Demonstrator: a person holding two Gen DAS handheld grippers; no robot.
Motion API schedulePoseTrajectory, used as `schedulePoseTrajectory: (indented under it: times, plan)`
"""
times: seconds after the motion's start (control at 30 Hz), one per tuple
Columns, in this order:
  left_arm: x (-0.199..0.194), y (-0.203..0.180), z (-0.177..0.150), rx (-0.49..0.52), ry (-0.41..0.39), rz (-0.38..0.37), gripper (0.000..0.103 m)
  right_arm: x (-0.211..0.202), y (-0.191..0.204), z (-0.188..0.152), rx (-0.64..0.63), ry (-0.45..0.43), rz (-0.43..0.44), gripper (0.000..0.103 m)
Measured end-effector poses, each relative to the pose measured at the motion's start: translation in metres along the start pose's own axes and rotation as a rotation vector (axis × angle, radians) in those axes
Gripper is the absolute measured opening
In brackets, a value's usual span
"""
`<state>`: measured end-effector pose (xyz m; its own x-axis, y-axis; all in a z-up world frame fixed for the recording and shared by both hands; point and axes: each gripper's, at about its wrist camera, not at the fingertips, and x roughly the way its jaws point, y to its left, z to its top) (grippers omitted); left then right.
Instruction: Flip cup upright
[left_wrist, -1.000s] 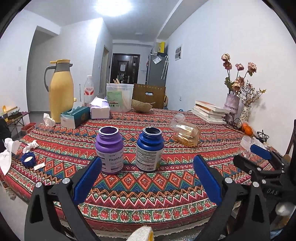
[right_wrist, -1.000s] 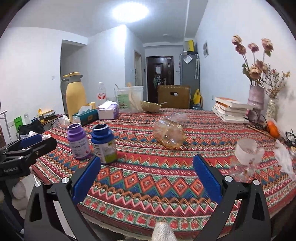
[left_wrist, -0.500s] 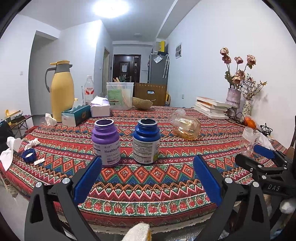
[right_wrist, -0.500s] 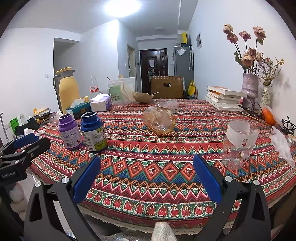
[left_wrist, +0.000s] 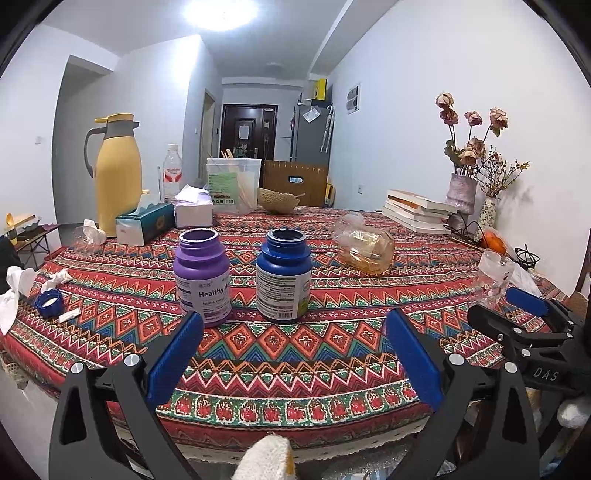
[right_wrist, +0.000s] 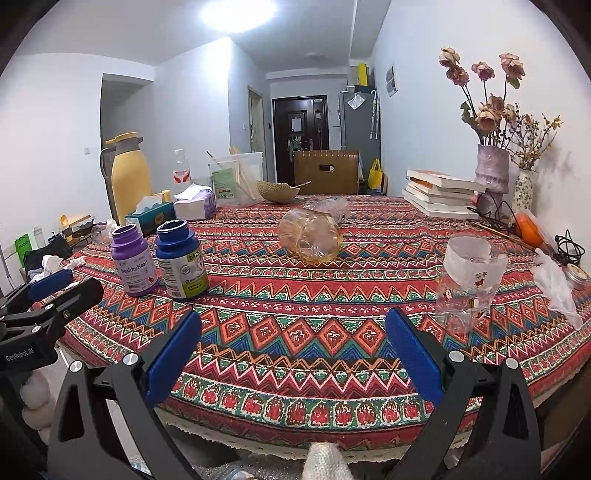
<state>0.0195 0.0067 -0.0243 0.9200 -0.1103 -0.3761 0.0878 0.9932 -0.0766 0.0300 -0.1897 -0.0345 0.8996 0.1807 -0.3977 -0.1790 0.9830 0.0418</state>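
An amber glass cup (right_wrist: 310, 236) lies on its side in the middle of the patterned tablecloth (right_wrist: 295, 325), its mouth turned toward the right wrist camera. In the left wrist view the same cup (left_wrist: 365, 248) sits beyond and to the right of two bottles. My right gripper (right_wrist: 293, 354) hangs open over the table's near edge, well short of the cup, with nothing between its fingers. My left gripper (left_wrist: 293, 354) is open too, in front of the bottles. Each gripper also shows at the side of the other's view: right gripper (left_wrist: 517, 314), left gripper (right_wrist: 55, 291).
A purple bottle (left_wrist: 203, 277) and a blue bottle (left_wrist: 283, 275) stand uncapped at front left. A clear glass with a white band (right_wrist: 469, 280) stands at front right. A yellow jug (left_wrist: 116, 173), tissue boxes, books (right_wrist: 439, 192) and vases (right_wrist: 493, 170) line the back.
Both cameras have dropped to a lower, more level look across the table. The right gripper drew slightly closer to the clear glass. Both stayed open; the cup has not moved.
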Motion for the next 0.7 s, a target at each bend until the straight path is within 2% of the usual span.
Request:
schedulePoseTrajectory:
  times: [0.7]
  plan:
    - [-0.0048, 0.0026, 0.0018, -0.015, -0.016, 0.0, 0.096, -0.0031, 0.0037, 0.0, -0.012, -0.006, -0.009, 0.096]
